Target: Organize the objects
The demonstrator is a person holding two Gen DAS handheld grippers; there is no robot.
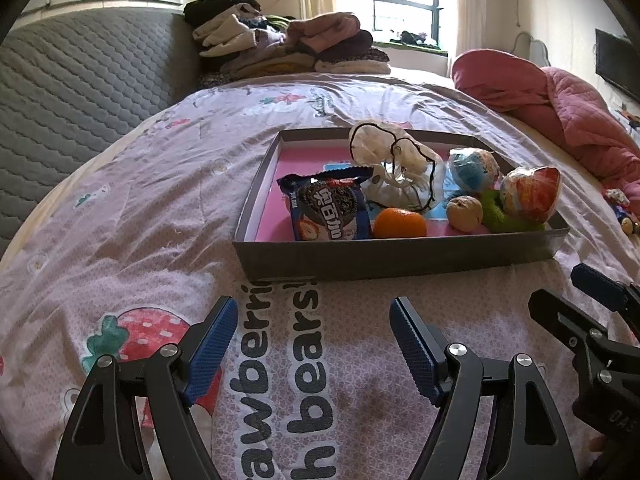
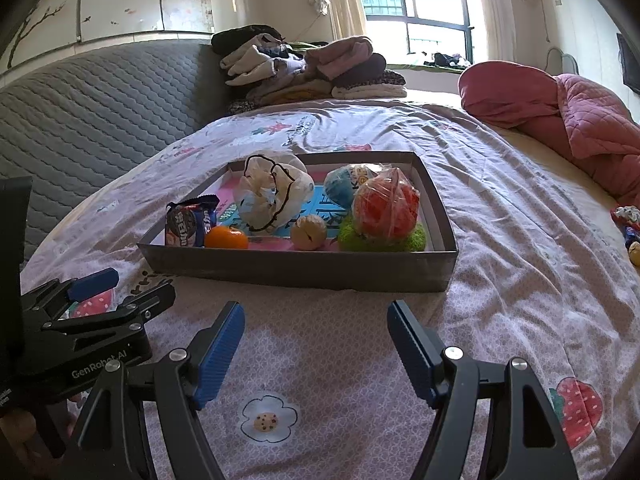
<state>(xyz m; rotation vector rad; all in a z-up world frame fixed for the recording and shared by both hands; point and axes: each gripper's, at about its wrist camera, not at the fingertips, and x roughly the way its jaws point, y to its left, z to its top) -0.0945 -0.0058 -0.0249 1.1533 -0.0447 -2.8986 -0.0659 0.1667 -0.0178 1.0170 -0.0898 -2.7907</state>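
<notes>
Just short of the grey tray (image 1: 392,258), the left tool (image 1: 314,344) and right tool (image 2: 316,346) hover side by side over the bed quilt (image 1: 160,208) — both released, jaws wide, holding nothing. Inside the tray lie a cookie packet (image 1: 330,208), orange (image 1: 400,223), walnut (image 1: 464,213) and bagged toys. Probably best: approach level, clear the near wall, and pinch firm items squarely — not crinkly plastic.

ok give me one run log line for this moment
left gripper open, empty | right gripper open, empty | cookie pack, orange, walnut in tray | tray on bed
</notes>
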